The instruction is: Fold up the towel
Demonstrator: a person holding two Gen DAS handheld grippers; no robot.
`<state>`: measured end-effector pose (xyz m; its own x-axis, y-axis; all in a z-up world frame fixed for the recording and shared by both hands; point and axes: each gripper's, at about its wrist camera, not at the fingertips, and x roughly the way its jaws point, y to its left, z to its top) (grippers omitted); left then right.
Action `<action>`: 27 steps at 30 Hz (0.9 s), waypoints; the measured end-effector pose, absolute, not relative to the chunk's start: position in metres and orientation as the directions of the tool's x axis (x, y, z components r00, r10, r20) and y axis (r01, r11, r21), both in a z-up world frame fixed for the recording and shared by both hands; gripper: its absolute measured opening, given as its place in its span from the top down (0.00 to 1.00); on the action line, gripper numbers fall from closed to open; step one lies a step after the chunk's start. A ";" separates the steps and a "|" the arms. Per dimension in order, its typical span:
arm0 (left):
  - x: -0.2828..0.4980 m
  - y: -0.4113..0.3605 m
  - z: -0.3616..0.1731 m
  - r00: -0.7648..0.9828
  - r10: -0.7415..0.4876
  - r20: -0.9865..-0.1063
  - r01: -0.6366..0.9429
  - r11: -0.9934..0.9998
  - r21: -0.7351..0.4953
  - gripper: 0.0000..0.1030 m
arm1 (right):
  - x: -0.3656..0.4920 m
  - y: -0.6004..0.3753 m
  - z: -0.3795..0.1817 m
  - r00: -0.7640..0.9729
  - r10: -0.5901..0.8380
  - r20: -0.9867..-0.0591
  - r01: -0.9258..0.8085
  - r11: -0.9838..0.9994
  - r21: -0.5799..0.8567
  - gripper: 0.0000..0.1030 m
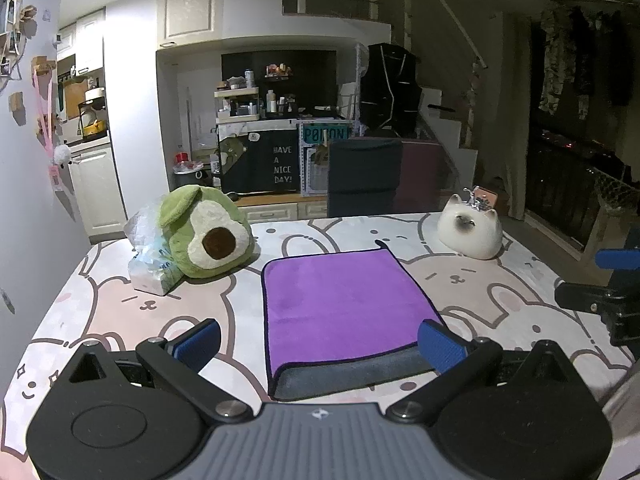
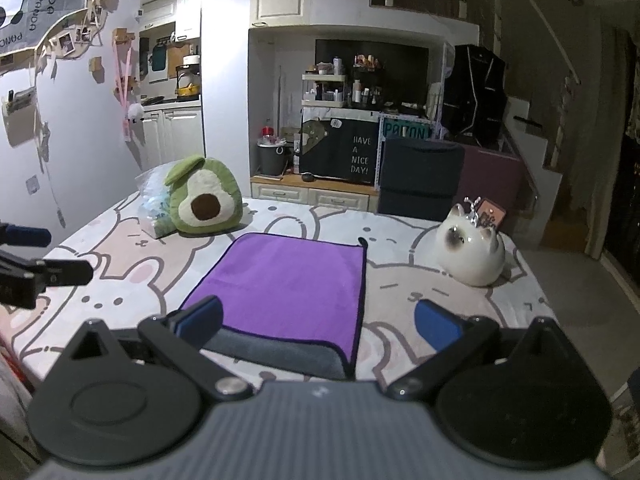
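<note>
I've got the purple towel [image 1: 340, 300] flat on the bench just ahead, near edge between both grippers (left gripper [image 1: 320, 342], right gripper [image 2: 318, 326]), fingers spread apart, nothing held.

A big table [image 1: 120, 312] wears a cloth with pink and white bunny faces. A soft green avocado toy [image 1: 206, 232] sits at the far left of it. A crinkly clear bag [image 1: 150, 256] leans right against the toy, maybe full of tissues. A white cat-shaped pot [image 1: 472, 230] sits at the far right, well apart from the toy. Behind the table stands a dark chair [image 1: 365, 176]. Farther back, a black sign [image 1: 283, 165] says "HAVE A NICE DAY!"
</note>
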<state>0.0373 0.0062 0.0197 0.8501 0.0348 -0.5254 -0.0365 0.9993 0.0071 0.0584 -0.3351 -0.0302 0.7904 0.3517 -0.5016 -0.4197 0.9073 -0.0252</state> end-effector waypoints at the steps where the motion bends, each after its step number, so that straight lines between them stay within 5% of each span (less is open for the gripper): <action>1: 0.039 0.007 0.020 0.849 0.038 -0.526 -0.039 0.999 0.009 0.00 | 0.060 -0.334 -0.030 0.792 0.352 -0.499 -0.423 0.906 -0.032 0.00; 27: 0.100 0.042 0.008 0.857 0.064 -0.511 -0.077 0.997 -0.004 0.00 | 0.101 -0.331 -0.037 0.817 0.296 -0.495 -0.376 0.924 -0.070 0.00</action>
